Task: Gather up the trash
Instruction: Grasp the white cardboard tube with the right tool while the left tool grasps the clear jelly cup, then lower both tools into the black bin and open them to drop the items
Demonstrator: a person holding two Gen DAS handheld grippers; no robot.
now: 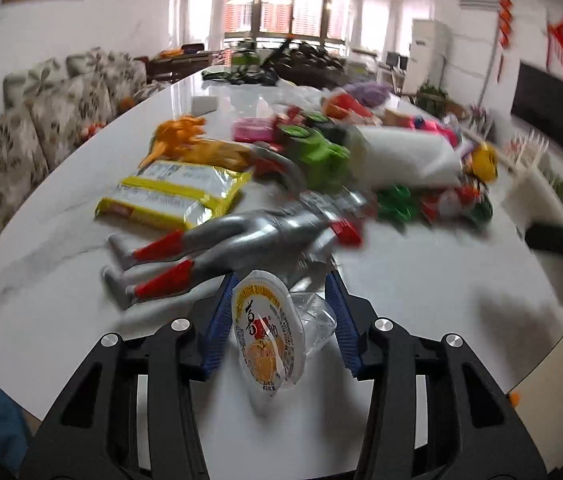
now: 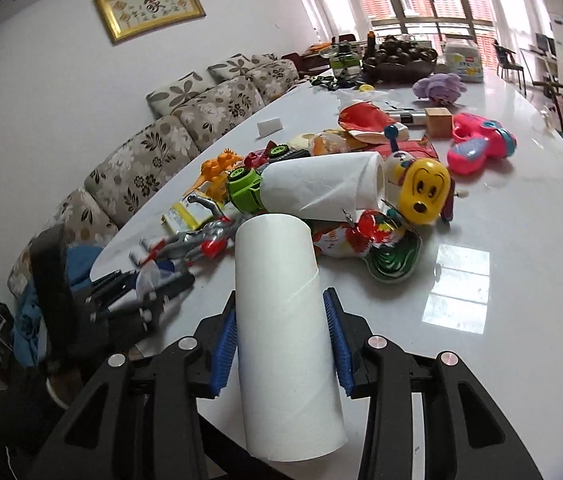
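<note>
The left tool [image 1: 279,322] clamps a jelly cup [image 1: 267,342] near the counter [image 1: 421,288] edge. The right tool [image 2: 283,338] grips a tube [image 2: 285,340]; bare counter lies right.

Both wrist cameras sit low and close over the white table's [image 1: 421,300] near end, angled down toward the far windows, sharing the toy pile [image 2: 321,184] mid-table.
</note>
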